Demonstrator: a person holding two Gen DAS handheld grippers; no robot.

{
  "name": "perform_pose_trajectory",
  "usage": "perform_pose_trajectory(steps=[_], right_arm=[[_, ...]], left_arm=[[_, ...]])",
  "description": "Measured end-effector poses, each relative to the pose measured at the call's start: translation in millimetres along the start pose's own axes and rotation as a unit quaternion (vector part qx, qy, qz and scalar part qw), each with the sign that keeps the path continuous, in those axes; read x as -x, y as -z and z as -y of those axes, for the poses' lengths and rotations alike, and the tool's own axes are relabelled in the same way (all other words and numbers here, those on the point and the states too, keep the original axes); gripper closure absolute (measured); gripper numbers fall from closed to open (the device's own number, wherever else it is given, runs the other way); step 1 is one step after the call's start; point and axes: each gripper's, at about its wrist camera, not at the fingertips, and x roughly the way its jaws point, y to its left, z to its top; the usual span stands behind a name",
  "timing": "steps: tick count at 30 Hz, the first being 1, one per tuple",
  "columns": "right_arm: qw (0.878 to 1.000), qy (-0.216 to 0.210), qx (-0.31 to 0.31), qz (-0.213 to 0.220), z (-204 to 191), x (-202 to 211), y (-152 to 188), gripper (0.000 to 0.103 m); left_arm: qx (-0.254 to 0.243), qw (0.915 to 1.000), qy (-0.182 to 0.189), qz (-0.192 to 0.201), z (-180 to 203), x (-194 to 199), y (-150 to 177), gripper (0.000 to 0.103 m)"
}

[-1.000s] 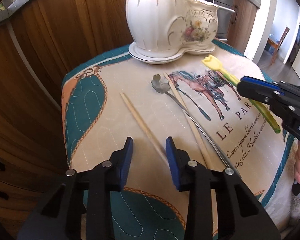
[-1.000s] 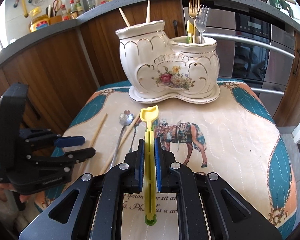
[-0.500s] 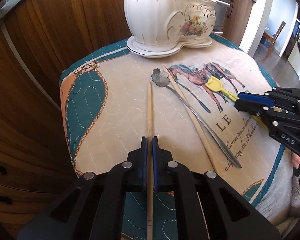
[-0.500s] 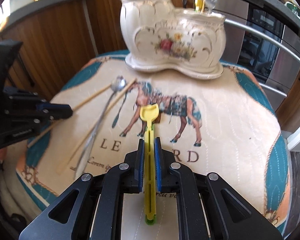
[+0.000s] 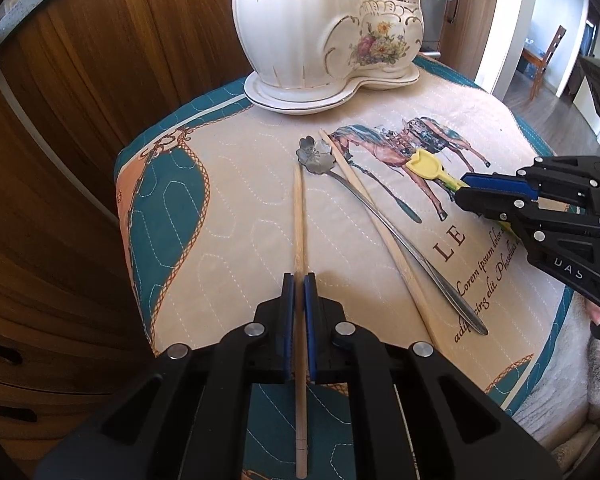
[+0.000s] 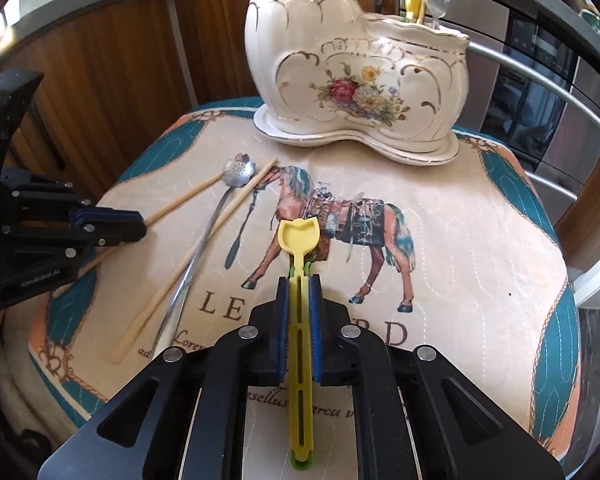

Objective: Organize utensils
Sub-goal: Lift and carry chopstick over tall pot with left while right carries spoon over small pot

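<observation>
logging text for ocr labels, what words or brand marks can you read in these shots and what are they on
"LE": large print on the quilted horse-print cloth, left of the right gripper; the word beyond is half hidden, ending "RD".
"Lorem ipsum dolor": italic line on the cloth; the rest is cut off or too distorted.
"GenRobot.AI": black body of the left gripper.
"DAS": the right gripper's body, cut off.
White floral ceramic utensil holder: no text.

A wooden chopstick [image 5: 299, 216], a flower-bowled metal spoon [image 5: 380, 216] and another chopstick [image 5: 374, 222] lie before the ceramic holder [image 5: 320, 28]; beside them, a yellow spoon [image 5: 428, 166].
</observation>
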Motion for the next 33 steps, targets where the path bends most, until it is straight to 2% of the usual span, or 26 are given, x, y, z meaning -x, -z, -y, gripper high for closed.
perform_pose_trajectory(steps=[3, 6, 9, 12, 14, 16, 20, 25, 27, 33], right_arm=[[1.000, -0.002, -0.014, 0.023, 4, 10, 0, 0.093], [0.997, -0.012, -0.034, 0.065, 9, 27, -4, 0.093], [0.989, -0.030, -0.059, 0.132, 17, 52, -8, 0.093], [0.978, -0.030, -0.068, 0.197, 21, 73, -17, 0.093], [0.969, -0.029, -0.078, 0.235, 26, 87, -29, 0.093], [0.960, -0.030, -0.088, 0.263, 34, 96, -44, 0.093], [0.947, -0.034, -0.108, 0.300, 54, 103, -78, 0.093], [0.918, -0.059, -0.144, 0.365, 78, 102, -111, 0.093], [0.911, -0.067, -0.156, 0.376, 89, 92, -123, 0.093], [0.906, -0.083, -0.178, 0.375, 110, 62, -140, 0.093]], left_arm=[[0.012, 0.9998, 0.006, 0.013, -5, 4, 2, 0.098], [0.028, 0.9985, 0.007, 0.047, -12, 20, 1, 0.098], [0.044, 0.9922, 0.020, 0.115, -23, 49, -3, 0.098], [0.071, 0.9788, 0.029, 0.190, -37, 76, -15, 0.098], [0.084, 0.9726, 0.021, 0.216, -43, 85, -26, 0.098], [0.094, 0.9664, 0.027, 0.238, -48, 93, -37, 0.098], [0.092, 0.9525, 0.044, 0.287, -46, 105, -64, 0.098], [0.096, 0.9258, 0.082, 0.356, -44, 116, -109, 0.098], [0.097, 0.9160, 0.085, 0.380, -40, 116, -130, 0.098], [0.101, 0.9000, 0.085, 0.415, -34, 101, -167, 0.098]])
